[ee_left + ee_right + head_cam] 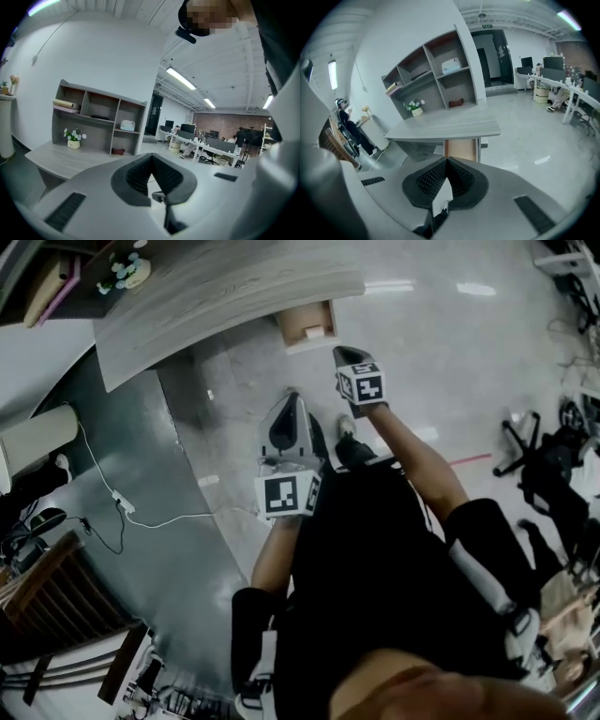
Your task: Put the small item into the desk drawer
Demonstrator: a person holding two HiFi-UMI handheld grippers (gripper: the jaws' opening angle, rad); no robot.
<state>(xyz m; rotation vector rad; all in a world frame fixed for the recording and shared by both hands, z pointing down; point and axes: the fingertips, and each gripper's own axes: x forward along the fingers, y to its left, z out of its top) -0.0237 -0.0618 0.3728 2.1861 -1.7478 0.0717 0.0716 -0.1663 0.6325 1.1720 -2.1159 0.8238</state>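
The grey desk (216, 287) stands ahead, its wooden drawer (309, 326) pulled open below the top. A small pale thing lies in the drawer; I cannot tell what it is. In the right gripper view the open drawer (461, 149) shows just beyond the jaws. My left gripper (286, 413) is held low in front of my body, well short of the desk, jaws shut and empty. My right gripper (345, 354) is raised nearer the drawer, also shut with nothing between its fingers. Both gripper views show closed jaws: left (151, 158), right (446, 161).
A shelf unit (431, 75) with a flower pot (415, 108) stands on the desk. A white cable and power strip (122, 507) lie on the floor at left. Office chairs (544, 465) are at right, a wooden chair (56, 606) at lower left. A person (351, 133) stands left.
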